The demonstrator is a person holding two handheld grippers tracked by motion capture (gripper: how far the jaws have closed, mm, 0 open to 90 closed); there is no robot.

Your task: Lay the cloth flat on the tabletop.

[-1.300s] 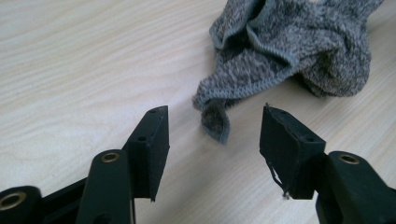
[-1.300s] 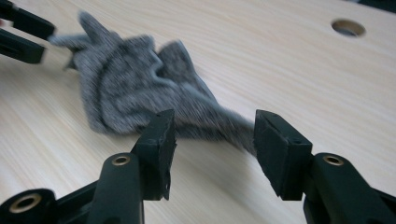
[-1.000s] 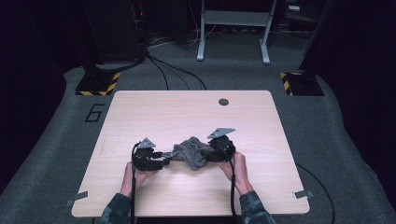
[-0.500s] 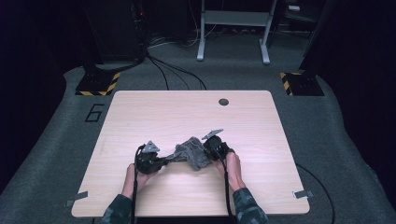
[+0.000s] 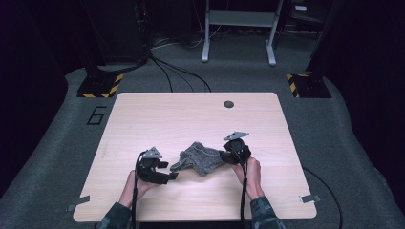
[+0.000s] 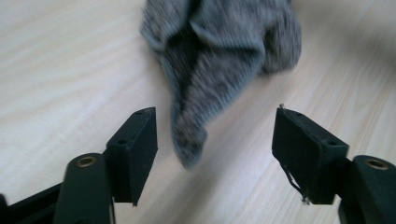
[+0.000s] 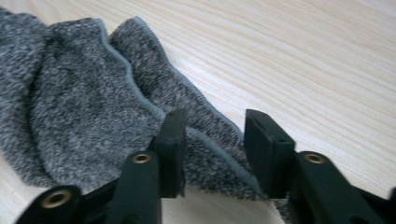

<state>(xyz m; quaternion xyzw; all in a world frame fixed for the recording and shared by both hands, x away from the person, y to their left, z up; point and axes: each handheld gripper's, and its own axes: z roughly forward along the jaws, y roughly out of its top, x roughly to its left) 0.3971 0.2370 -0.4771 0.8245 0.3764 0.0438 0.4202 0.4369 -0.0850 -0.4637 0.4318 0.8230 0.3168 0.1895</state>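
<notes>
In the high view, the left gripper [image 5: 167, 175] is sitting at lower left of centre on the tabletop [image 5: 191, 114], the left hand [image 5: 136, 183] behind it, forearm coming up from the bottom edge. Its fingers have just been opening and are standing apart; in the left gripper view a tip of the cloth [image 6: 219, 60] is lying between them, touched by neither.

The grey cloth [image 5: 200, 158] is lying crumpled at the frame's centre, between the two grippers, bunched rather than spread or folded. Judging by that, the work on it looks to be at an early stage: no neat fold is showing yet, and both edges are waiting for a fresh grip.

At right of centre, the right gripper [image 5: 223, 156] is meeting the cloth's right edge, the right hand [image 5: 250, 171] angled inward. Its fingers have just been opening too; in the right gripper view [image 7: 212, 149] they are straddling the hem [image 7: 210, 140] without pinching it.
</notes>
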